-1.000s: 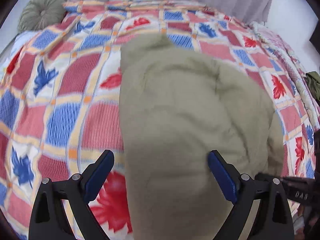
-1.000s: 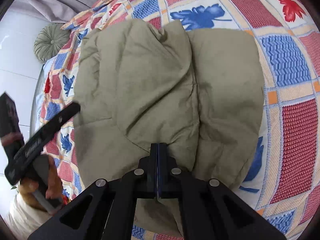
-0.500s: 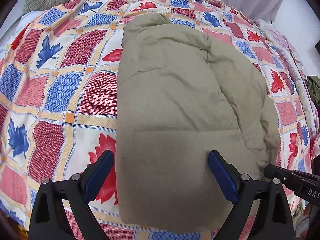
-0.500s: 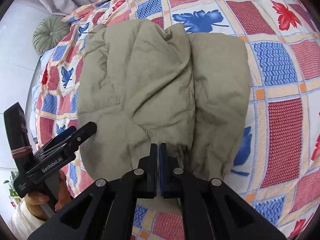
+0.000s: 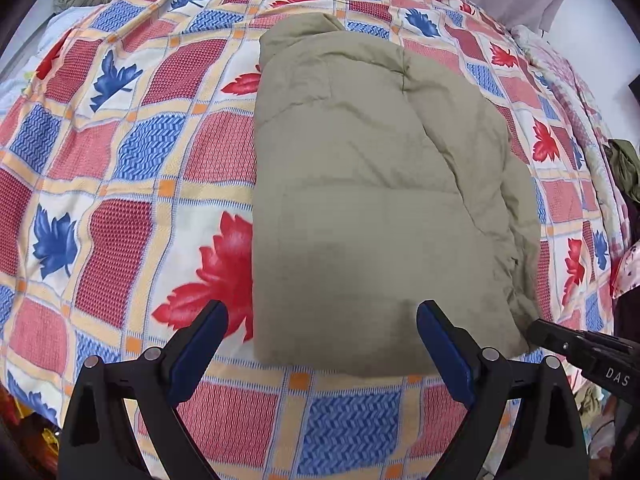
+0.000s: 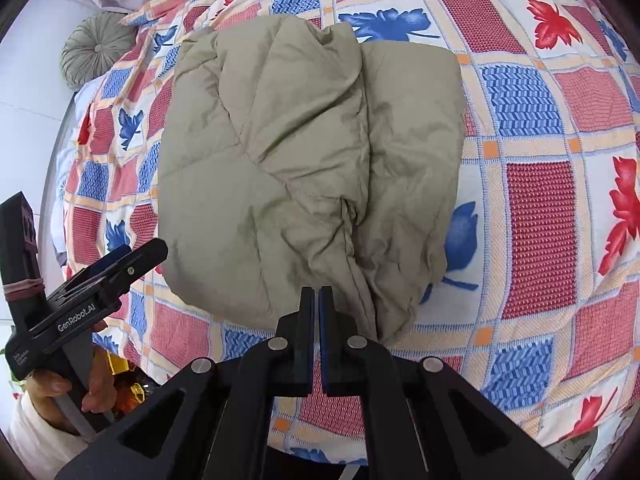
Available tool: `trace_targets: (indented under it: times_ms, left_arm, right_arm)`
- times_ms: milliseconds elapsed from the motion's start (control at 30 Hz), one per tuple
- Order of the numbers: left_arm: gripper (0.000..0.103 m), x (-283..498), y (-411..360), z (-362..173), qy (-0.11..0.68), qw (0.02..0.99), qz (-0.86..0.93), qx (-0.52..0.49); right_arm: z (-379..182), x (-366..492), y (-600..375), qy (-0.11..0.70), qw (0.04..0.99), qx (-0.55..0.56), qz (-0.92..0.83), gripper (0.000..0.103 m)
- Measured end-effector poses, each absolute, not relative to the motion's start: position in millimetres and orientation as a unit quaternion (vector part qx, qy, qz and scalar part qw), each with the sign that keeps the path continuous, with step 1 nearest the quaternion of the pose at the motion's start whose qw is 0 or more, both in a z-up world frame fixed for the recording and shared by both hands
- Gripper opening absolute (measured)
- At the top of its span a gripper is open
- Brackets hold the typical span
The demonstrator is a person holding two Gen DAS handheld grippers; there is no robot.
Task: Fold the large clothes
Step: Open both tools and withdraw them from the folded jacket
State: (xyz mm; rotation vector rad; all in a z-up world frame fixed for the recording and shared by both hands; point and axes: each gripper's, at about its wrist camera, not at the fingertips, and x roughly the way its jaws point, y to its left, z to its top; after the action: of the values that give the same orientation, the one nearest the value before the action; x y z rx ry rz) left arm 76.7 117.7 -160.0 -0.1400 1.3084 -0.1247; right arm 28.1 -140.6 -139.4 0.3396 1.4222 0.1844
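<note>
Fingers (image 5: 444,356) ×4, 1 folded jacket (image 5: 372,200)

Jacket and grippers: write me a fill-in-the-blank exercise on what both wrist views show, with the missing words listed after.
1. The folded jacket lies on a patchwork ____.
2. The left gripper has its jaws ____, with nothing between them.
3. The right gripper has its jaws ____, holding nothing.
4. The round cushion near the bed's far corner is ____ in colour.

Missing words: bedspread; open; shut; green
</note>
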Motion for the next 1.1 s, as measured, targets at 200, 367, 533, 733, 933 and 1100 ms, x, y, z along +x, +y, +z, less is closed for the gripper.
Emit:
trace_targets:
  times_ms: [200, 367, 533, 733, 933, 1100]
  left_arm:
    - [0.101, 53, 122, -143, 0.609, 0.789, -0.056, -0.062]
    - [0.102, 30, 114, -127, 0.612, 0.788, -0.054, -0.03]
    - [0.102, 5, 112, -93, 0.582, 0.812, -0.04, -0.014]
    - [0.102, -6, 118, -55, 0.557, 0.831, -0.014, -0.01]
    - [0.102, -9, 121, -17, 0.545, 0.838, -0.009, -0.02]
    - [0.102, -11, 124, 10, 0.532, 0.846, -0.013, -0.026]
  right_arm:
    - [-121, 14, -144, 0.652, 0.739, 0.152, 0.079, 0.002]
    - [-107, 0, -144, 0.656, 0.737, 0.148, 0.072, 0.002]
    - [-90, -17, -144, 0.656, 0.737, 0.148, 0.074, 0.003]
    - [-61, -31, -142, 0.642, 0.749, 0.144, 0.077, 0.003]
    - [-19, -32, -138, 0.613, 0.78, 0.113, 0.057, 0.012]
    - [18, -31, -135, 0.575, 0.81, 0.101, 0.048, 0.083]
